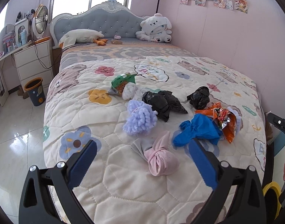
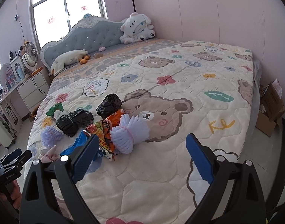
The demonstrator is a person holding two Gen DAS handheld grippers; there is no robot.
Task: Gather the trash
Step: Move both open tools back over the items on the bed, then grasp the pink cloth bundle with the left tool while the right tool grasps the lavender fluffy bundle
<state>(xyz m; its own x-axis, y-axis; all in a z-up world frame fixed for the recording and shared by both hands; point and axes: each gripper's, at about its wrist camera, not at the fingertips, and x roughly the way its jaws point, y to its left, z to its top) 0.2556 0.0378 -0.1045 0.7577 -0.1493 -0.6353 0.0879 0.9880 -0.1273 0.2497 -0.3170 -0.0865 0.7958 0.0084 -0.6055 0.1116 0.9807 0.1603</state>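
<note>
Quilted bedspread [image 1: 123,177] carries readable print: "BIUT" in a speech bubble [image 1: 150,72], yellow "Kl" [image 2: 220,125] at 3 o'clock in the right view. Wrapper text is illegible. Left gripper [image 1: 142,160] hovers low over a pink bundle [image 1: 160,161], fingers spread, empty. Right gripper [image 2: 140,158] likewise agape, empty. Trash sits mid-bed: black bags [image 1: 162,102], blue bag [image 1: 196,132], orange wrapper [image 1: 226,119], green wrapper [image 1: 123,81]. Bin [image 1: 35,91] on floor, 9 o'clock.
</note>
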